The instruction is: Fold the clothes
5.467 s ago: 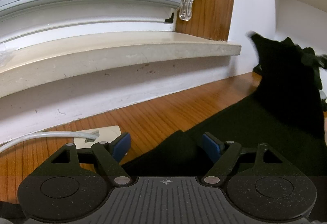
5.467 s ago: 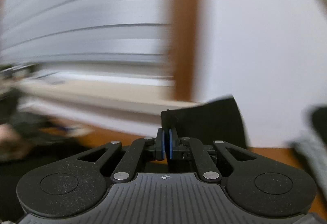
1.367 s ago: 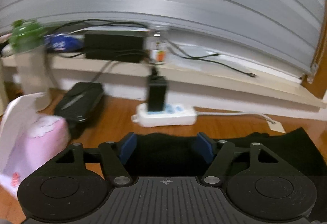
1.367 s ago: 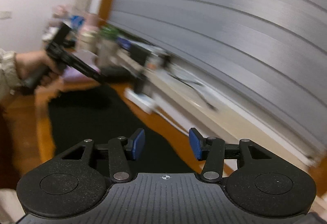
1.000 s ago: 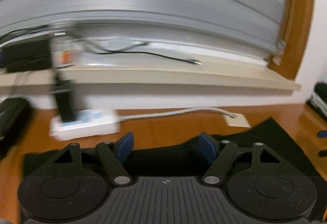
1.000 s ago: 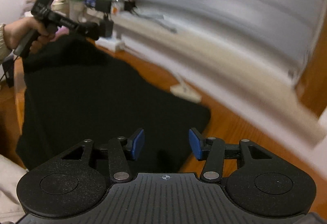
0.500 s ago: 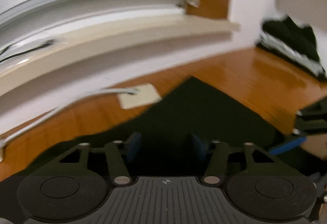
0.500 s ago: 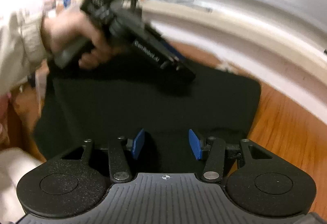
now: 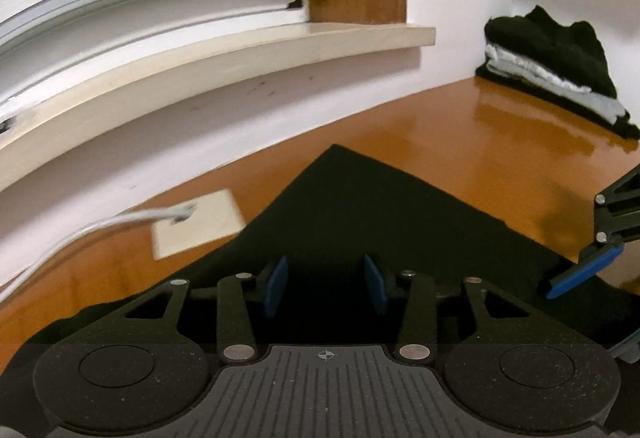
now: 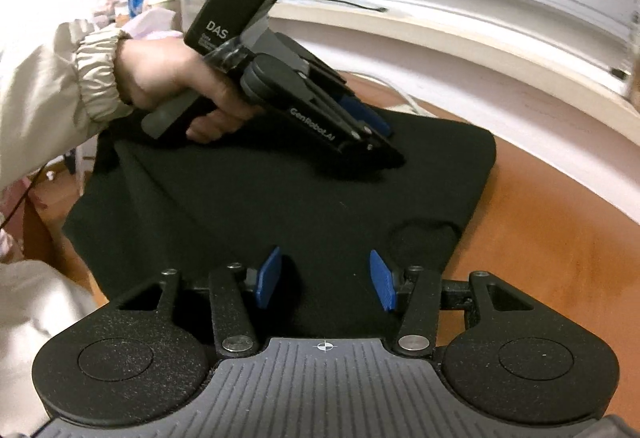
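I hold 2 grippers over a black garment (image 9: 372, 214) that lies spread flat on the wooden tabletop (image 9: 472, 134), 1 corner of it pointing toward the white wall under the window sill (image 9: 224, 50). My left gripper (image 9: 326, 284) has its blue pads set wide apart with only black cloth showing between them, gripping nothing; from the right wrist view the same tool (image 10: 372, 142) is tilted down with its tip on or just above the fabric near the far edge, my left hand (image 10: 180, 86) wrapped around its handle. My right gripper (image 10: 326, 282) is also spread wide and holds nothing, poised over the near part of the cloth, beside a small curved fold at the garment's right edge. In the left wrist view 1 blue pad of the right gripper (image 9: 580, 270) shows at the cloth's right side. A stack of folded clothes (image 9: 560, 66) sits well apart in the far corner, and a white cable (image 9: 100, 230) runs to a pale plate (image 9: 196, 222) just beside the garment.
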The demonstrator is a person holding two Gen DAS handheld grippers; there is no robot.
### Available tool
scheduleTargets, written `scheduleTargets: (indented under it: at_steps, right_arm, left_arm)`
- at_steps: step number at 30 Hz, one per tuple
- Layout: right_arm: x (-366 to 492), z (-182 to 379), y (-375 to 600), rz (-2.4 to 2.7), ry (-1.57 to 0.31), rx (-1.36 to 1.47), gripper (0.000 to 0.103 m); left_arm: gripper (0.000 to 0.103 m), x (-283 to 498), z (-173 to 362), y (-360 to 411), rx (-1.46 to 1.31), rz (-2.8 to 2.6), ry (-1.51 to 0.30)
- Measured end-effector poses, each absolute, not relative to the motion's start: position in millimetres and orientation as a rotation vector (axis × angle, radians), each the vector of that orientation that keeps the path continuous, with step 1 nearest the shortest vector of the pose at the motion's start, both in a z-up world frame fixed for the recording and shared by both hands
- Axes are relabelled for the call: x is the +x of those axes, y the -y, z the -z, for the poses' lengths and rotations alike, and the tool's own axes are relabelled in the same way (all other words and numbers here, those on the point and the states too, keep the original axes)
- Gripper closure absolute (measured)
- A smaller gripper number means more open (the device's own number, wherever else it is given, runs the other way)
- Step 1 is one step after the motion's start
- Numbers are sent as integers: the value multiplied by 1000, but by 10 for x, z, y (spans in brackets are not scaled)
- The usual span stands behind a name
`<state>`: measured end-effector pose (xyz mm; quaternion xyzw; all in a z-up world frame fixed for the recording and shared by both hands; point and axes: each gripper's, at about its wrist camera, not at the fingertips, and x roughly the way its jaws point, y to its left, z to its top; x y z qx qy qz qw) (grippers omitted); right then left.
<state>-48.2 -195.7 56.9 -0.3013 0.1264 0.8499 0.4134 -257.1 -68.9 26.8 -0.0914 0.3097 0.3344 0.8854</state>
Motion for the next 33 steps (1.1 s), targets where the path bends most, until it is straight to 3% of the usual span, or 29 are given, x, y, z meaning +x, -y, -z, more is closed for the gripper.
scheduleTargets:
  at_steps: [9, 14, 19, 21, 26, 30, 31, 33]
  right_arm:
    - [668, -639, 1926, -1936, -466, -718, 54]
    - [1090, -684, 1839, -1815, -583, -551, 55]
    - [1175, -612, 1502, -1787, -663, -449, 74]
    - [1186, -592, 1555, -1799, -689, -436, 90]
    - [1216, -622, 1888, -1787, -657, -505, 101]
    - [1329, -638, 2095, -1764, -646, -501, 102]
    - [1322, -656, 2123, -1758, -632, -490, 101]
    - [1240, -731, 2141, -1761, -574, -464, 97]
  left_arm:
    - [57, -1538, -236, 608, -190, -677, -634]
    - [57, -1267, -218, 564, -206, -662, -627]
    - [57, -1221, -211, 520, -221, -665, -622]
    - [57, -1220, -215, 511, -228, -667, -620]
    - [56, -1239, -218, 499, -239, -666, -615]
    - [56, -1250, -220, 509, -239, -668, -613]
    - [54, -1259, -222, 510, -242, -666, -611]
    - [37, -1284, -232, 512, -252, -664, -608]
